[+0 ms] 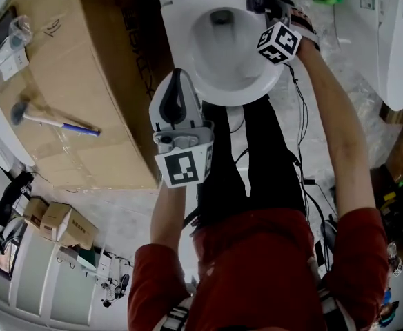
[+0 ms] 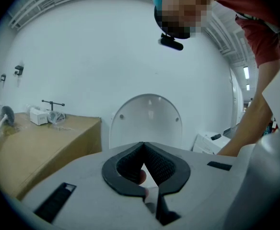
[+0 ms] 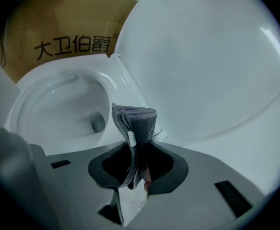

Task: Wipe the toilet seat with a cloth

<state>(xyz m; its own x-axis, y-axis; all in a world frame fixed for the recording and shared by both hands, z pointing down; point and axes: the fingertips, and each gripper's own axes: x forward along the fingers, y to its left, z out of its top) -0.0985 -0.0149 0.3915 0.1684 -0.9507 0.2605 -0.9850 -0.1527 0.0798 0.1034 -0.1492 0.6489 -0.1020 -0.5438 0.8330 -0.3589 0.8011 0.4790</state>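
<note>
The white toilet seat (image 1: 179,41) rings the bowl at the top of the head view, and its lid (image 3: 202,56) stands raised. My right gripper (image 1: 258,3) is over the seat's far right part, near the hinge, and is shut on a folded grey cloth (image 3: 134,121) that sticks out past its jaws. The cloth's end hangs just above the seat rim (image 3: 39,80); I cannot tell whether it touches. My left gripper (image 1: 179,74) hovers by the seat's front left edge, shut with nothing in it, and points towards the upright lid (image 2: 147,119).
A big cardboard box (image 1: 84,61) stands close on the toilet's left, with a hammer (image 1: 50,119) on top. Another white fixture (image 1: 395,40) sits at the right. Cables (image 1: 303,150) trail over the floor beside my legs. Small boxes (image 1: 60,223) lie at lower left.
</note>
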